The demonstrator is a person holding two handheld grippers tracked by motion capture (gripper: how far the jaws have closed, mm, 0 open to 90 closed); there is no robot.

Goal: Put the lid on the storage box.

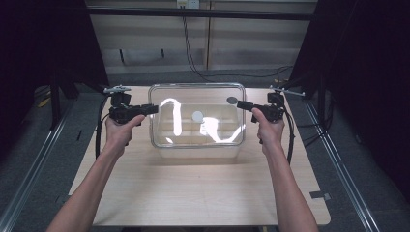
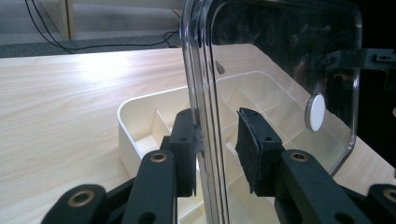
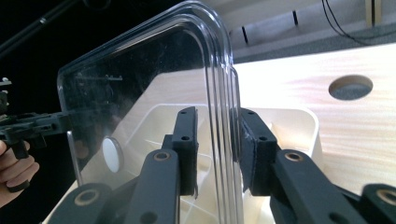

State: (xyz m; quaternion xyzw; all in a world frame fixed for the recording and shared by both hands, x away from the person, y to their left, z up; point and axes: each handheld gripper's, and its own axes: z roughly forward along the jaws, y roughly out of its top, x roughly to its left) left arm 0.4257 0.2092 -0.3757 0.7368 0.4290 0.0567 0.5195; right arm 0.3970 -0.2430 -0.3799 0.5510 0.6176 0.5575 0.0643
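Observation:
A clear plastic lid (image 1: 196, 104) with a white round disc (image 1: 197, 115) at its middle hangs level just above a white compartment box (image 1: 198, 152). My left gripper (image 1: 153, 109) is shut on the lid's left edge, and my right gripper (image 1: 241, 105) is shut on its right edge. In the left gripper view the lid's rim (image 2: 201, 93) runs between the jaws of the left gripper (image 2: 217, 140), with the box (image 2: 140, 116) beyond it. In the right gripper view the lid (image 3: 140, 93) passes between the pads of the right gripper (image 3: 217, 140), over the box (image 3: 299, 121).
The box stands at the far middle of a light wooden table (image 1: 193, 188), whose near half is bare. A round hole (image 1: 232, 100) lies in the tabletop by the lid's far right corner. Dark floor and rails flank the table.

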